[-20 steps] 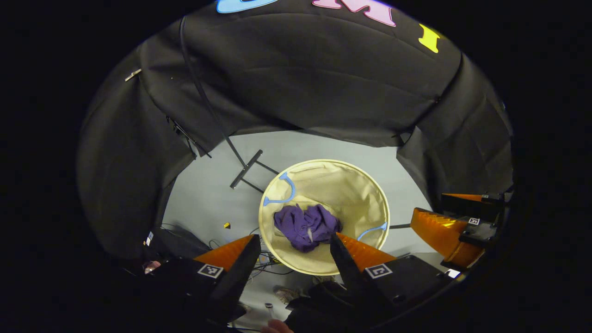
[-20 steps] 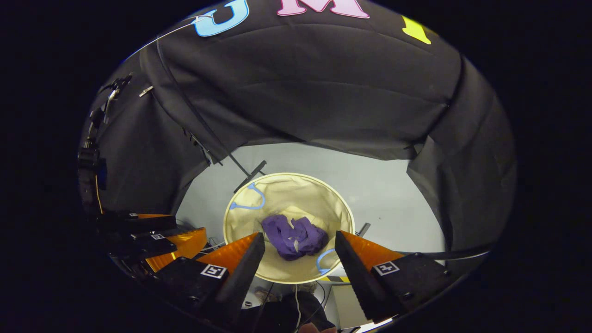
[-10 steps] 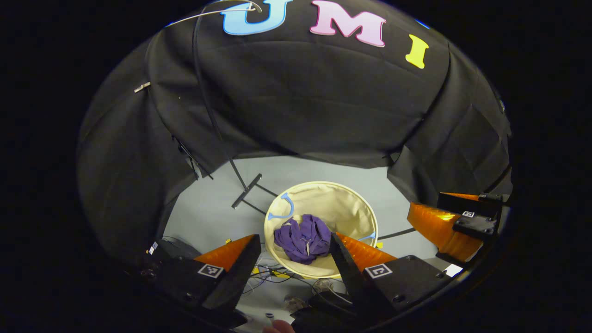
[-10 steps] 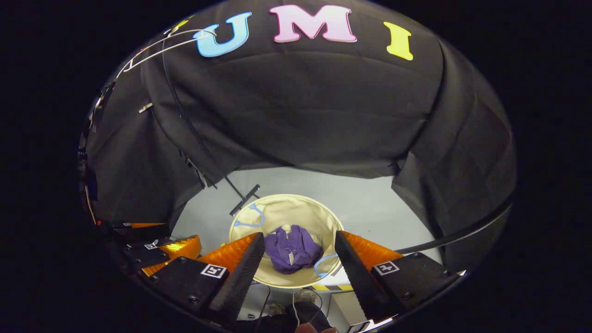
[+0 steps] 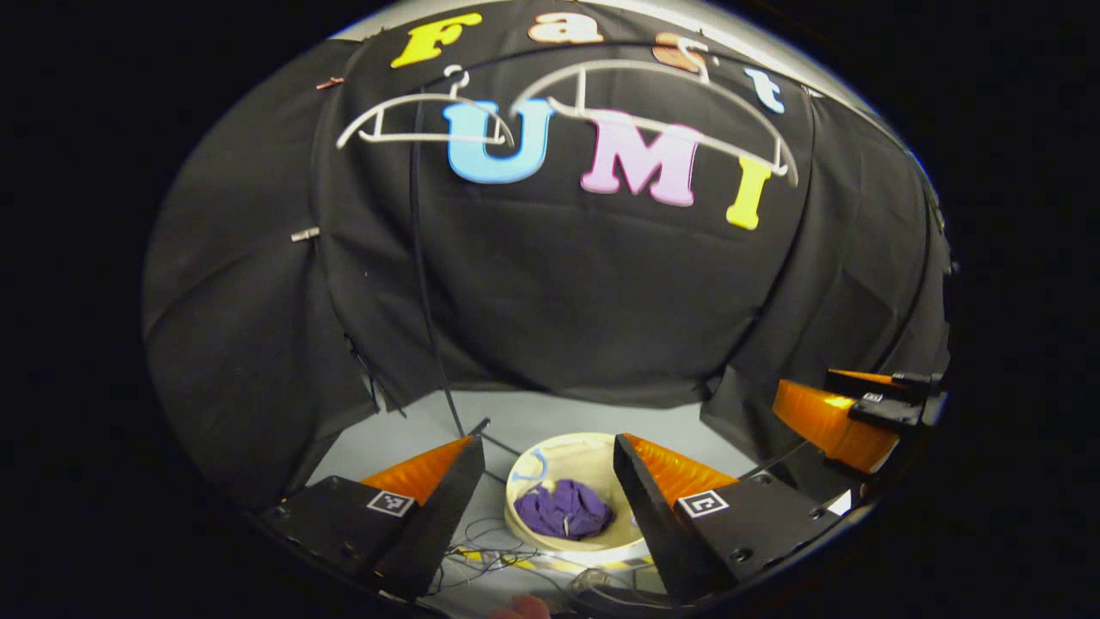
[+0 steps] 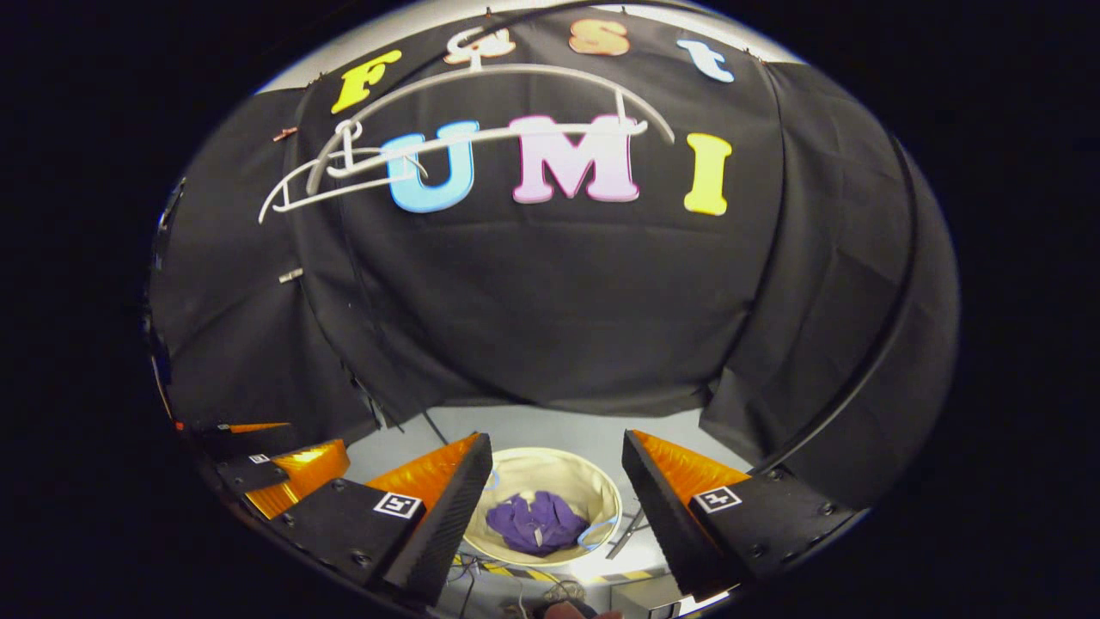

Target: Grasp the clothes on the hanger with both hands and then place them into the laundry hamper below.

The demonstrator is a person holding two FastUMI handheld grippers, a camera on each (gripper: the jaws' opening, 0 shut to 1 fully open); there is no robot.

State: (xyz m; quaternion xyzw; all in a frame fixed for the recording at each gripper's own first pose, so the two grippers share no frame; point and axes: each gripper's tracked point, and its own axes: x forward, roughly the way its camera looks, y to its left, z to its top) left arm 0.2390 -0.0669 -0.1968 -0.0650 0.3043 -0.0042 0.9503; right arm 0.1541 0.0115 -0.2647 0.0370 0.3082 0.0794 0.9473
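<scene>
I see 1 purple garment, crumpled into a heap at the bottom of the 1 round cream hamper, which stands on the pale grey floor below both grippers. In the right gripper view the same garment lies near the middle of the hamper, clear of its rim, and 2 blue handles sit on the hamper's sides.

My left gripper is released, its fingers spread wide with nothing between them, well above the hamper. My right gripper is likewise released and holds nothing. In the left gripper view I also see the right gripper off at the right edge.

Up on the black wall cloth hang 2 white hangers, both bare; in the right gripper view the hangers overlap on the upper left.

There is open floor all round the hamper, with a thin black stand leg behind its left side and loose cables in front.
</scene>
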